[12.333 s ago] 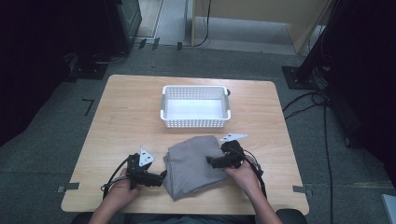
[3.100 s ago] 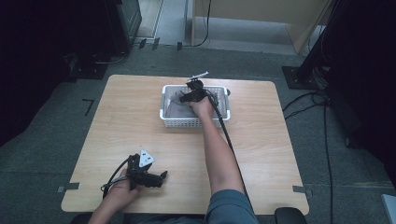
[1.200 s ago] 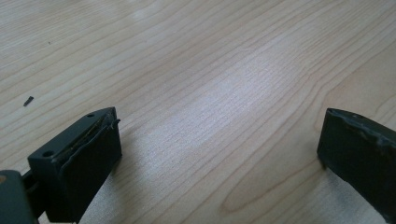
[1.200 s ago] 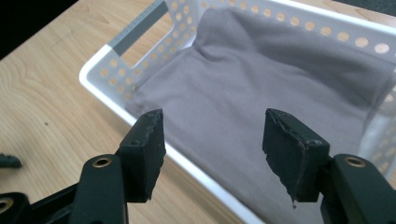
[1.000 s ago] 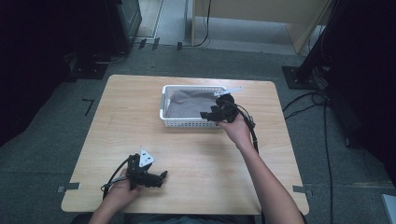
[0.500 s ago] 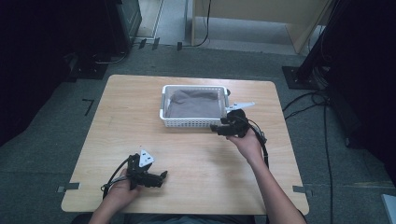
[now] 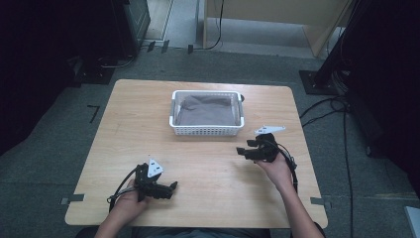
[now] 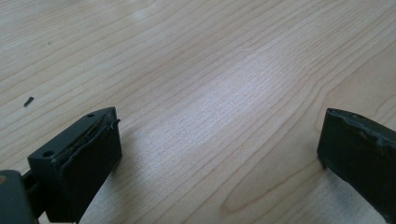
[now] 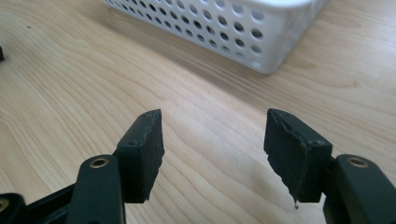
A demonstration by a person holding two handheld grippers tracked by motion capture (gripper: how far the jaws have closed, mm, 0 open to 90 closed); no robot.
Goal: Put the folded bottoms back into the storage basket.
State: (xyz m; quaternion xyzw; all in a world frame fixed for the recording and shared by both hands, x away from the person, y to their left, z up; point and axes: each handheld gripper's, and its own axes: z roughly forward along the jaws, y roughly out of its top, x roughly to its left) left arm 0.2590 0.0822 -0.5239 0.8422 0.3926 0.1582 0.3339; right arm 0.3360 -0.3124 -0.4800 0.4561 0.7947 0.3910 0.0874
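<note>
Right of centre, I hold my right gripper [image 7: 246, 151] empty, jaws apart, below the white basket [image 7: 207, 130] holding grey cloth [image 7: 206, 109]; left gripper [image 7: 171, 187] gapes too.

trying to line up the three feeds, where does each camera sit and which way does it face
High view: above the person's side, looking forward and down on the table; both forearms show, with the left tool, the right tool and the basket holding a grey cloth.
Left gripper view: rides the left tool, looking along open jaws at bare wood.
Right gripper view: rides the right tool, facing the basket.
Shared: the basket, in the high and right gripper views.
</note>
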